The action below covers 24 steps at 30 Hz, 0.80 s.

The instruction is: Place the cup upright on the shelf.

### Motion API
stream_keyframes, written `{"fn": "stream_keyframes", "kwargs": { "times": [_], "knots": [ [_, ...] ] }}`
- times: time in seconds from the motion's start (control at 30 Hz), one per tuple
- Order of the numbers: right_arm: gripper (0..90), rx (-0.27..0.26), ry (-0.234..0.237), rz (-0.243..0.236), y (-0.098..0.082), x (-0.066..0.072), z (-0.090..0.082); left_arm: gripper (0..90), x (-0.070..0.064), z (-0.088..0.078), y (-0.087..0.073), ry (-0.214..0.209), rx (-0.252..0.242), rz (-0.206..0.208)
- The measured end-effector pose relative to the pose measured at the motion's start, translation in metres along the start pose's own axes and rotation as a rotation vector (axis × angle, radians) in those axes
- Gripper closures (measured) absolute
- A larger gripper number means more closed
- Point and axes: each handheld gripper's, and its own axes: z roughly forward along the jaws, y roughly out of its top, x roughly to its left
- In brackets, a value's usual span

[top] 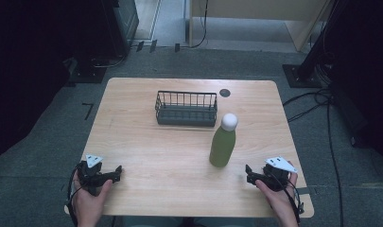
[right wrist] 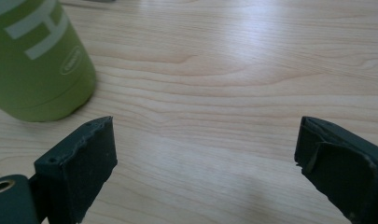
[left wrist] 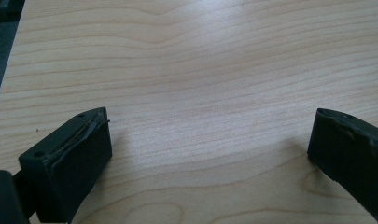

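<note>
A green bottle (top: 222, 144) with a white cap stands upright right of the table's middle. In the right gripper view its base (right wrist: 32, 60) rises at the upper left, apart from the jaws. My right gripper (top: 248, 173) rests near the front right edge, just right of the bottle, jaws wide apart over bare wood (right wrist: 205, 135), so it is open. My left gripper (top: 118, 173) lies near the front left edge, open as well, with nothing between its jaws (left wrist: 210, 126). Behind the bottle sits a dark wire basket (top: 186, 109) that looks empty.
The light wooden table (top: 146, 146) has a small dark round spot (top: 224, 92) near its far edge. Cables trail over the grey carpet at the right (top: 328, 118). Dark stands and furniture line the back.
</note>
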Motion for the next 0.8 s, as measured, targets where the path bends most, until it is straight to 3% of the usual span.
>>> {"fn": "stream_keyframes", "kwargs": {
  "times": [0.1, 0.8],
  "knots": [
    [5.5, -0.001, 0.023, -0.011, 0.001, 0.009, 0.001, 0.1, 0.0, 0.0, 0.0, 0.0, 0.0, 0.0],
    [6.3, 0.0, 0.087, -0.055, 0.004, 0.041, 0.008, 0.2, 0.0, 0.0, 0.0, 0.0, 0.0, 0.0]
  ]
}}
